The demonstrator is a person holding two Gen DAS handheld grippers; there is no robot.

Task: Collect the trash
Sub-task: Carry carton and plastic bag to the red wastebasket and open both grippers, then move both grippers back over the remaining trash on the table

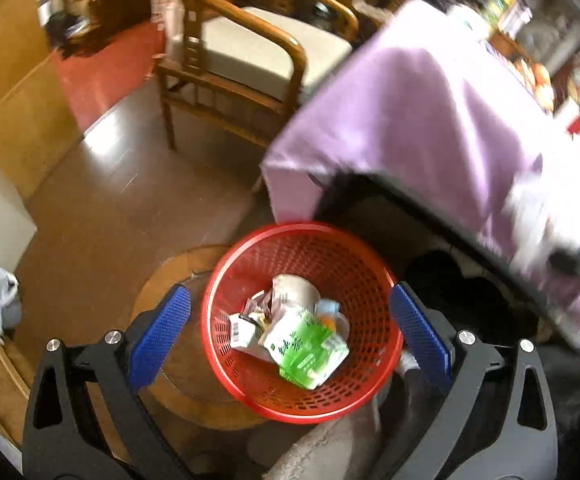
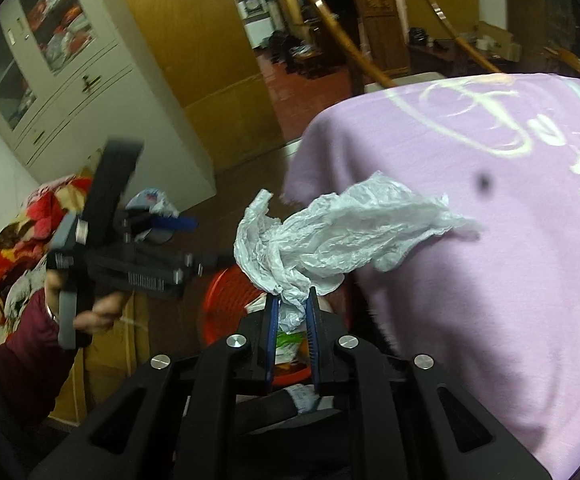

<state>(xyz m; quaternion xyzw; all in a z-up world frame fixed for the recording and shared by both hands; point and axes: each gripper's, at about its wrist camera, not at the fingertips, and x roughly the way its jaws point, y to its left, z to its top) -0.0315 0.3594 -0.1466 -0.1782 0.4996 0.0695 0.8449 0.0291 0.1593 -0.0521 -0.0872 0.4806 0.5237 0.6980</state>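
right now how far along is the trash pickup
Done: the red basket already holds several pieces, including a green-and-white packet. In hand: the right gripper is shut on a crumpled white plastic bag, above the basket. The left gripper is open, holding nothing. Left: dropping that bag in.

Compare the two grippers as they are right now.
The left gripper is wide open and holds nothing; the right gripper is shut on a crumpled white plastic bag. The left hangs over the red basket; the right is beside the purple-covered table. Both have blue pads.
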